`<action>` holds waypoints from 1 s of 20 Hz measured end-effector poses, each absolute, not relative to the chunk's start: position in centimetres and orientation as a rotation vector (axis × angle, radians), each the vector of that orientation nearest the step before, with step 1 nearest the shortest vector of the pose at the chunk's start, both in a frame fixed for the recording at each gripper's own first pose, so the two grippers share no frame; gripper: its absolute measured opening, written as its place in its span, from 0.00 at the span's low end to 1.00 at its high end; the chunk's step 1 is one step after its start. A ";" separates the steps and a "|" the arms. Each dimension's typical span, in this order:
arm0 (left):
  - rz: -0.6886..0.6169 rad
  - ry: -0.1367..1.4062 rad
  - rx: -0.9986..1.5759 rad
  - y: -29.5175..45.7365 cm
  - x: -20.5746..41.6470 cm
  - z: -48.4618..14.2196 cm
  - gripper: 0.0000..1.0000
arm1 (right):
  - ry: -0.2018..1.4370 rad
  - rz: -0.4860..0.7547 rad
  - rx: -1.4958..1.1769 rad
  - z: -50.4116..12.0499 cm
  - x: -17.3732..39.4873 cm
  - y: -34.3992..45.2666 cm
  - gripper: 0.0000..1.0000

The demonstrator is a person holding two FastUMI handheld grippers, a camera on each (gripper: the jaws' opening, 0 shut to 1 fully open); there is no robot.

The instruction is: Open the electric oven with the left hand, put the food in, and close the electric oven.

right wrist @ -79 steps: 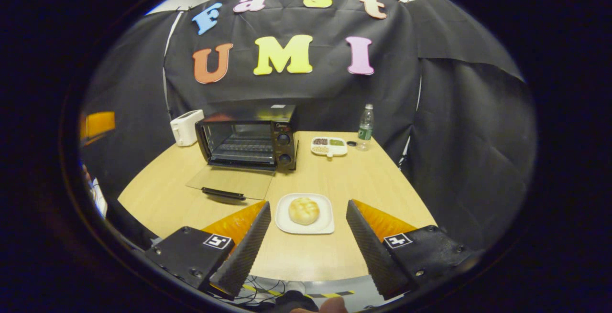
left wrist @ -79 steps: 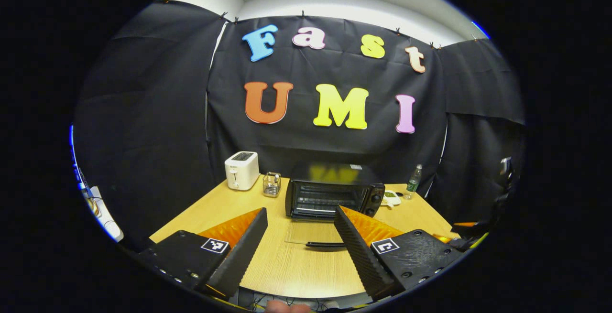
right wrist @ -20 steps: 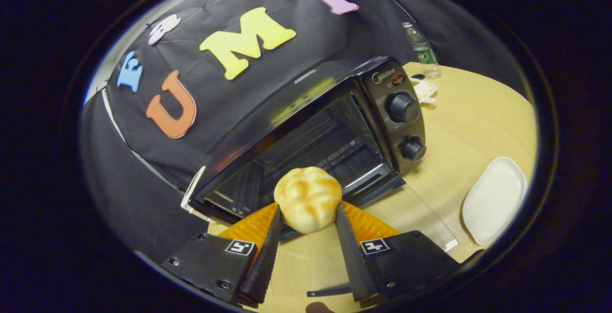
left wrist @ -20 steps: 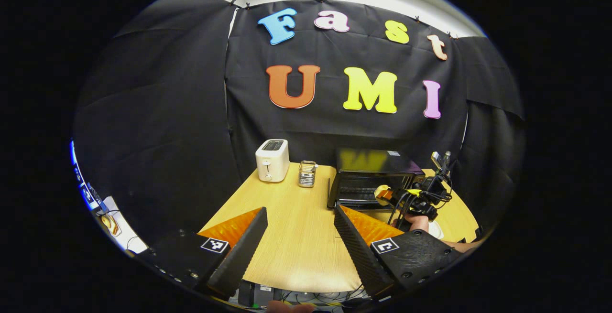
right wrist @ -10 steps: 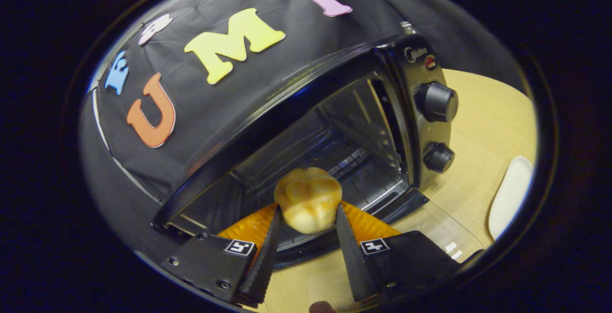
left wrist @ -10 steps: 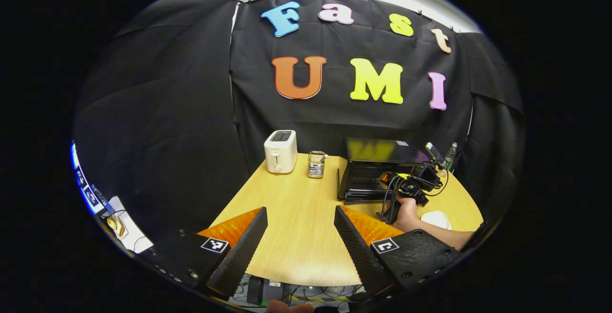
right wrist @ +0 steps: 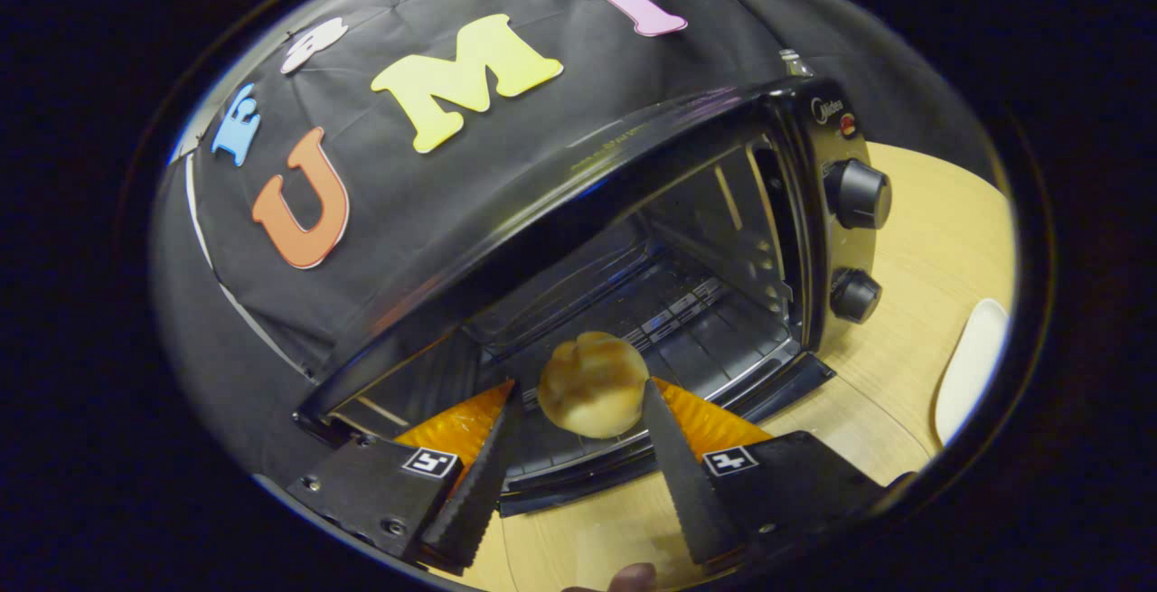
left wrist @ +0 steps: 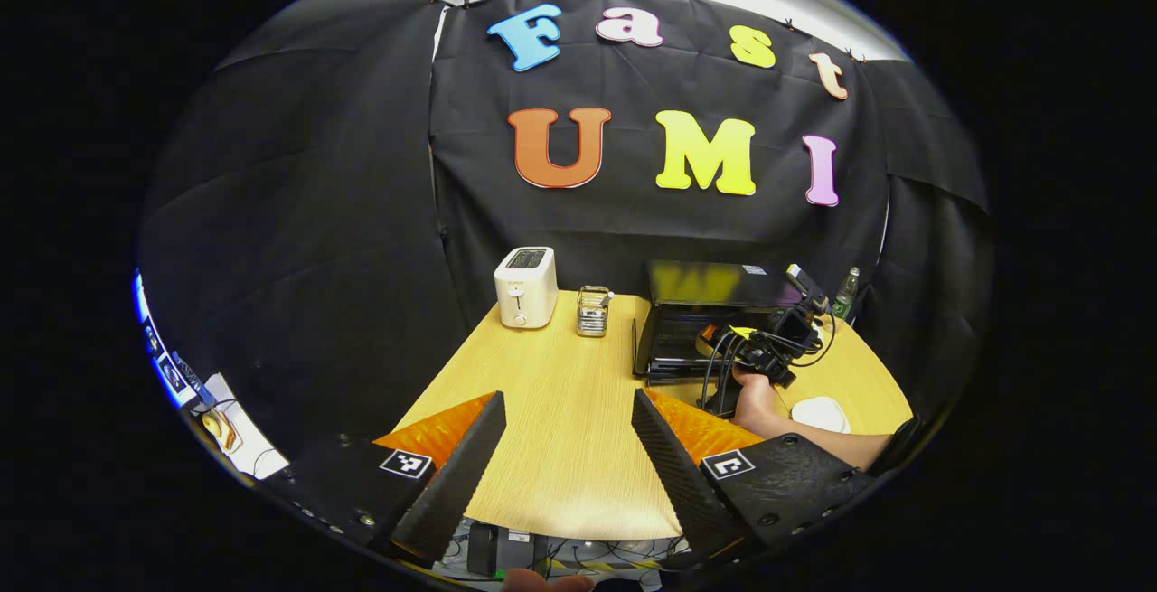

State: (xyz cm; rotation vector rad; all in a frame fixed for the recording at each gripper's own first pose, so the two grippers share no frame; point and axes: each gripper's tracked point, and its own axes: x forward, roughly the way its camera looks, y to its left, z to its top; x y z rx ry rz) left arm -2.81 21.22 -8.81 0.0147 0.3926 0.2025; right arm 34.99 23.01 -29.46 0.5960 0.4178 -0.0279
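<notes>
The step in hand is putting the food in; the oven (right wrist: 633,239) is open and the bun (right wrist: 593,383) sits on the rack just inside its mouth. Going left to right in the left gripper view, a toaster (left wrist: 525,286) stands at the far left of the tabletop (left wrist: 560,411), a small glass jar (left wrist: 593,311) is beside it, then comes the oven, and a hand (left wrist: 752,398) reaches toward the oven's mouth holding the right tongs, next to a white plate (left wrist: 818,414). The left tongs (left wrist: 568,411) hang wide open and empty, low over the near edge of the tabletop, well apart from the oven. In the right gripper view, the right tongs (right wrist: 578,393) point into the oven, tilted to one side; the bun lies between the fingers, with a gap on the left side, so they look to have let go. I think the right tongs should next pull straight back without bumping the bun. Then the left tongs must lift the door shut.
</notes>
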 end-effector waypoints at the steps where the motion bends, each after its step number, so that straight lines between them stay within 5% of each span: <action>1: 0.207 0.388 0.009 21.1 -2.9 -8.7 0.93 | 0.420 -0.021 0.609 -29.3 34.3 23.2 0.88; 20: 0.096 0.412 -0.069 12.4 -4.3 -13.1 0.93 | 0.567 0.125 0.333 -25.3 11.3 14.8 0.89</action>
